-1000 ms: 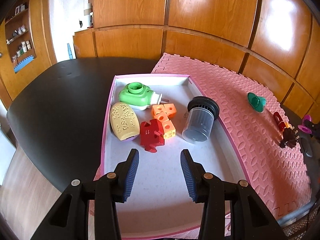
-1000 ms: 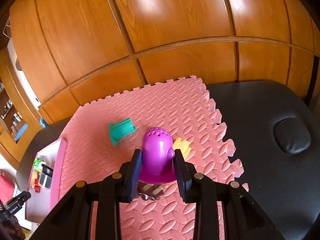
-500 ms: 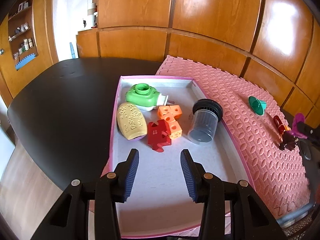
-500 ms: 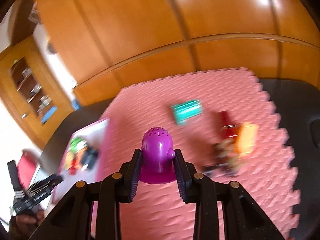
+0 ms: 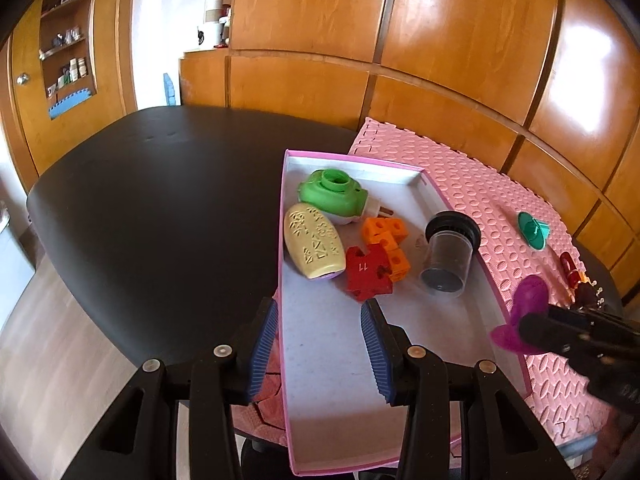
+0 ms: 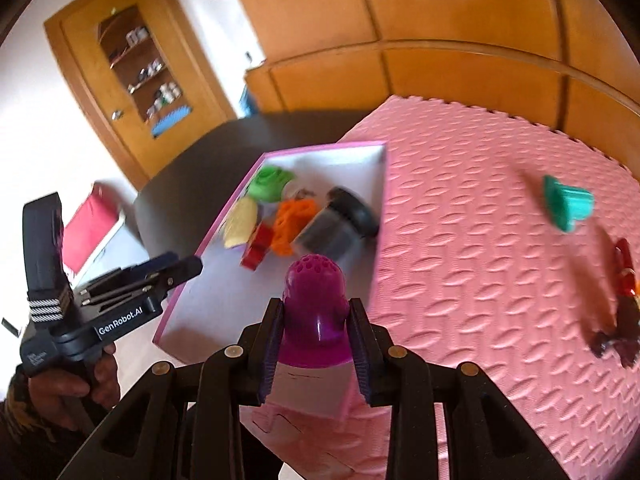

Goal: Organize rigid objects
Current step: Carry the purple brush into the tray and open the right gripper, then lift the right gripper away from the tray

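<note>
My right gripper [image 6: 316, 322] is shut on a purple dome-shaped toy [image 6: 316, 304] and holds it above the near right edge of the pink-rimmed tray [image 6: 224, 320]. The toy also shows at the right of the left wrist view [image 5: 524, 312]. My left gripper [image 5: 316, 344] is open and empty over the tray's [image 5: 282, 320] near left rim. In the tray lie a green toy [image 5: 332, 196], a cream oval [image 5: 314, 246], orange cubes [image 5: 386, 240], a red puzzle piece [image 5: 366, 272] and a black-lidded jar [image 5: 448, 258].
The tray lies partly on a pink foam mat [image 6: 500, 240] on a black table [image 5: 160, 208]. On the mat lie a teal piece [image 6: 568, 204] and a red and dark toy cluster [image 6: 620, 320]. Wooden panels stand behind.
My right gripper has carried the purple toy leftward from the mat to above the tray's edge. My left gripper has shifted left, its left finger now outside the tray rim.
</note>
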A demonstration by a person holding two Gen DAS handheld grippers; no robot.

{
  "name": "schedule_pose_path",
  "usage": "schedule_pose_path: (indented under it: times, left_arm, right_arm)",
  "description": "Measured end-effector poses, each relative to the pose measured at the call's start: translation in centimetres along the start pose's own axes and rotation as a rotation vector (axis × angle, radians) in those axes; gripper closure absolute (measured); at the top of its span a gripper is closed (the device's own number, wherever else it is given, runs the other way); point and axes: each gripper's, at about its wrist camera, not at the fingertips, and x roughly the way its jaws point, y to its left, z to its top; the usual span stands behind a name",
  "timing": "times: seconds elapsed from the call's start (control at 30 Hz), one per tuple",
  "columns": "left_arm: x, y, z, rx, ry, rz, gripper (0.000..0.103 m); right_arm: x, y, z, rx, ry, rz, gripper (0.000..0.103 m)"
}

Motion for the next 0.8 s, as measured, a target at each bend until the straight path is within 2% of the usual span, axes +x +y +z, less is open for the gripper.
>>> schedule_pose_path:
  times: [0.2,0.33,0.4,0.53,0.8]
  left_arm:
    - [0.2,0.3,-0.2,-0.013,0.007,-0.007,0.059]
    - [0.3,0.5,-0.4,-0.018,0.012,-0.007,0.059]
    - [0.2,0.6,-0.4,-0.020,0.010,-0.007,0.059]
    - [0.2,0.8,-0.4,-0.026,0.009,-0.004,0.055]
    - [-0.2,0.5,-0.3,-0.011,-0.004,-0.007,0.055]
  right_arm:
    - [3.1,0.0,0.6,-0.042,0.035,-0.094,0.071]
    - [4.3,-0.3,0.9,-0.040,0.041,-0.105,0.071]
    - [4.5,-0.4,0.8,-0.032,0.039,-0.103,0.070]
    - [4.2,-0.9,0.6,0.014,0.034,-0.059,0.061]
    - [1.8,-1.4,0.5,0.073,-0.029,-0.046,0.060]
